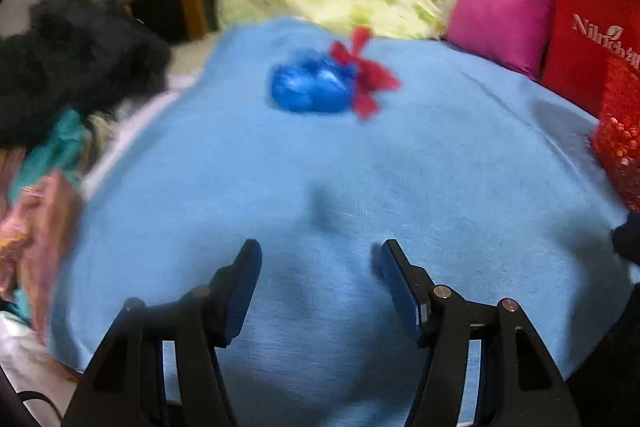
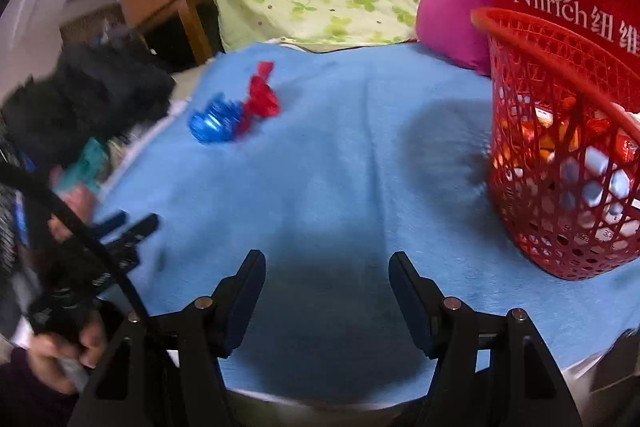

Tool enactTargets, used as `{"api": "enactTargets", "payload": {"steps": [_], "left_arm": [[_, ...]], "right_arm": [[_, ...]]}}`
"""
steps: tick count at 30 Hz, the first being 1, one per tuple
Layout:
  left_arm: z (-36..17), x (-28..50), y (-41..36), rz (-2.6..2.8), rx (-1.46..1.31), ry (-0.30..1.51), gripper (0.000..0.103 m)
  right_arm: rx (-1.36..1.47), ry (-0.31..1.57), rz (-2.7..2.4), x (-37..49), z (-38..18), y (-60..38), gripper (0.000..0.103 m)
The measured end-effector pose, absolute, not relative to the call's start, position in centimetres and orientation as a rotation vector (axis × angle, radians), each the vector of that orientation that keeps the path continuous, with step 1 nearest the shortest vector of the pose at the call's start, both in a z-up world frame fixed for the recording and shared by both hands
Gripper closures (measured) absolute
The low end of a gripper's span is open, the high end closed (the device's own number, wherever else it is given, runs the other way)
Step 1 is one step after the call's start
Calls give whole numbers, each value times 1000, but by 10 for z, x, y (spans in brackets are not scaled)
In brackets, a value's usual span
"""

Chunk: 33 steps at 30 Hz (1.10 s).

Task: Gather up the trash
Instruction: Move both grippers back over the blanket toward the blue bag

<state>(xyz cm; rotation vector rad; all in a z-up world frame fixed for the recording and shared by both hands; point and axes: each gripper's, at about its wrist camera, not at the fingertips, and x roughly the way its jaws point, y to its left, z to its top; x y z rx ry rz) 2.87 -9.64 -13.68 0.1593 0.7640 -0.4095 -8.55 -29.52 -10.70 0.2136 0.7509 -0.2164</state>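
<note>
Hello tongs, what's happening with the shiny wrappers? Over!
Left tongs and right tongs both open, empty. Blue wrapper and red wrapper touching on the blue towel, not yet grabbed. Red basket waiting, right side. Path clear.

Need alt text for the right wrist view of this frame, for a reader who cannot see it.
An open, empty right hand-held gripper hangs over a blue blanket. A red mesh basket holding wrappers stands at right; a blue wrapper and a red wrapper lie together at far left. The left hand-held gripper shows at the left edge.
</note>
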Motion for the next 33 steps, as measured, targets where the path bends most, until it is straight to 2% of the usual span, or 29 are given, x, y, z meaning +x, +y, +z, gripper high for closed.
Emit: {"api": "enactTargets", "payload": {"steps": [1,3,9,12,33], "left_arm": [[-138,27,-99,-421,164,759,40],[-141,25,-104,-410,202,757,30],[-150,31,-102,-413,162,804,24],[-155,36,-97,-380,113,828,12],[-161,37,-94,-358,82,860,0]], "right_arm": [[185,749,-233,-86,-113,-296,35],[146,742,-249,-86,-126,-299,35],[173,771,-253,-75,-133,-308,34],[184,791,-259,-71,-136,-309,34],[235,780,-236,-76,-140,-314,34]]}}
